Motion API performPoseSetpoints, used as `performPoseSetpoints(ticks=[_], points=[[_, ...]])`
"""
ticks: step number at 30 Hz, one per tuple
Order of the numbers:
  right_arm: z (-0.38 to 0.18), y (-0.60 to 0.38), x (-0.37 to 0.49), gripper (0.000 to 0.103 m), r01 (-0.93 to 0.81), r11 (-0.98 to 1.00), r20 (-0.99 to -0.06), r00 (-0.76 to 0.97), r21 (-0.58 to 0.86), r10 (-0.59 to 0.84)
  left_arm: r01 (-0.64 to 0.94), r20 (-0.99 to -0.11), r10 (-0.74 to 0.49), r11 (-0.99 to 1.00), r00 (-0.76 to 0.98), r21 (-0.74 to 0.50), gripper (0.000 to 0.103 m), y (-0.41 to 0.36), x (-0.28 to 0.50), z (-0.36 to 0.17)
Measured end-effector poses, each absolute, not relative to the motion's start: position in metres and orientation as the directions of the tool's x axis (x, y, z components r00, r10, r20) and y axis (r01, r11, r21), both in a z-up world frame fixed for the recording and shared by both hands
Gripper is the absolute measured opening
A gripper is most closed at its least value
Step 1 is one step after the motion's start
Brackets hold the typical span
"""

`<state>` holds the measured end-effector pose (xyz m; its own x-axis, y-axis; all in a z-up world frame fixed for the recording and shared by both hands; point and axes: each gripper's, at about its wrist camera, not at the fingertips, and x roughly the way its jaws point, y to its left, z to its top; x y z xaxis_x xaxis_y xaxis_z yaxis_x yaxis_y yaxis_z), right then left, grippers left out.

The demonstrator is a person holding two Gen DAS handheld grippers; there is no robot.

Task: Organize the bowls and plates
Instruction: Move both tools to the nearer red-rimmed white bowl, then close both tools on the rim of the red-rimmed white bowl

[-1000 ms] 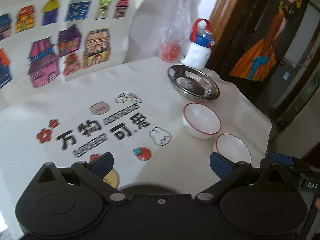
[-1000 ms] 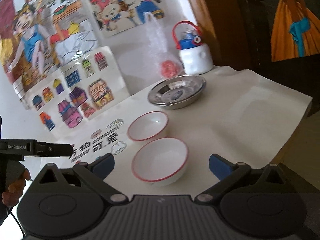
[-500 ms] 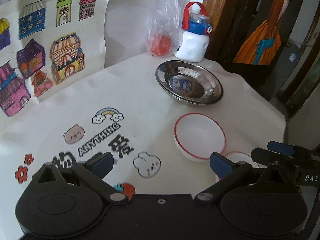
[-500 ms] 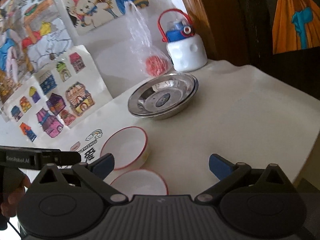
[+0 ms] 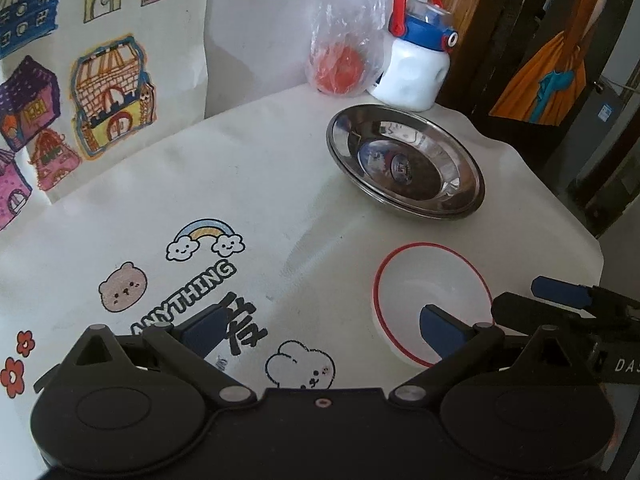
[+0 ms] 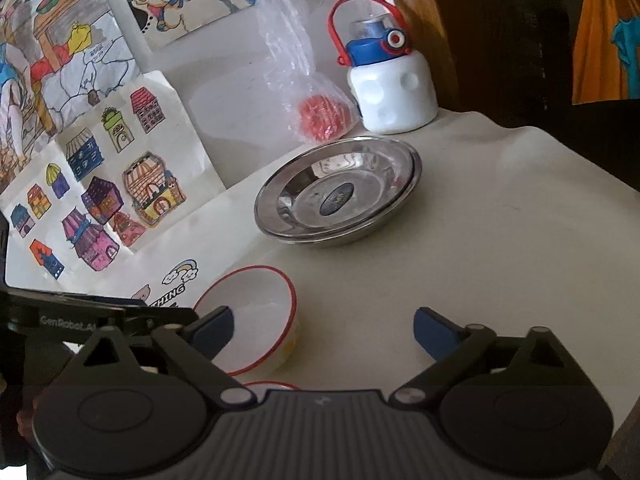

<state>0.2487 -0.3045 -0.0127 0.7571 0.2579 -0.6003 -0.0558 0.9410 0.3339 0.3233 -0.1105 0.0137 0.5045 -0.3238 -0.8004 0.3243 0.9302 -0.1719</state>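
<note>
Two stacked steel plates (image 5: 404, 168) (image 6: 340, 196) lie at the back of the white table. In front of them stands a white bowl with a red rim (image 5: 432, 300) (image 6: 252, 316). A second red-rimmed bowl (image 6: 272, 385) shows only as a sliver under my right gripper's body. My left gripper (image 5: 320, 330) is open, its right finger over the first bowl's inside. My right gripper (image 6: 324, 330) is wide and closing; its left finger is over the same bowl, no pad pressing on it. Each gripper shows in the other's view: the right gripper (image 5: 560, 292), the left gripper (image 6: 100, 312).
A white bottle with a blue lid and red handle (image 5: 416, 76) (image 6: 392, 88) and a plastic bag with something red (image 5: 340, 68) (image 6: 320, 116) stand behind the plates. Drawings (image 6: 100, 184) lean on the wall. The table's edge (image 5: 592, 240) drops off at right.
Both grippers have moved in toward the bowls and plates. The nearer bowl has slid almost out of sight under the right gripper. The right fingers stand slightly closer together.
</note>
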Motion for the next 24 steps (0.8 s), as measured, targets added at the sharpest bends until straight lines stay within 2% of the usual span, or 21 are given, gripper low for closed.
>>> performPoseSetpoints(ticks=[5, 10, 13, 18, 22, 24], points=[[-0.016, -0.301, 0.253, 0.087, -0.054, 0.947, -0.619, 0.745, 0.318, 0.250, 0.322, -0.798, -0.327, 0.930, 0.506, -0.177, 0.100, -0.112, 0.325, 0.011], [-0.016, -0.298, 0.254, 0.086, -0.053, 0.949, -0.626, 0.740, 0.310, 0.245, 0.329, -0.799, -0.336, 0.926, 0.498, -0.184, 0.097, -0.112, 0.327, 0.009], [-0.016, -0.297, 0.254, 0.083, -0.059, 0.952, -0.630, 0.737, 0.299, 0.243, 0.329, -0.802, -0.339, 0.925, 0.491, -0.189, 0.091, -0.112, 0.327, 0.009], [-0.015, -0.292, 0.254, 0.071, -0.066, 0.959, -0.641, 0.731, 0.275, 0.234, 0.325, -0.803, -0.345, 0.924, 0.486, -0.201, 0.083, -0.112, 0.328, 0.008], [-0.016, -0.288, 0.256, 0.068, -0.081, 0.958, -0.651, 0.718, 0.274, 0.247, 0.338, -0.804, -0.364, 0.916, 0.471, -0.217, 0.078, -0.113, 0.328, 0.008], [-0.016, -0.285, 0.256, 0.062, -0.082, 0.959, -0.653, 0.717, 0.270, 0.245, 0.353, -0.805, -0.373, 0.909, 0.461, -0.220, 0.072, -0.115, 0.328, 0.008]])
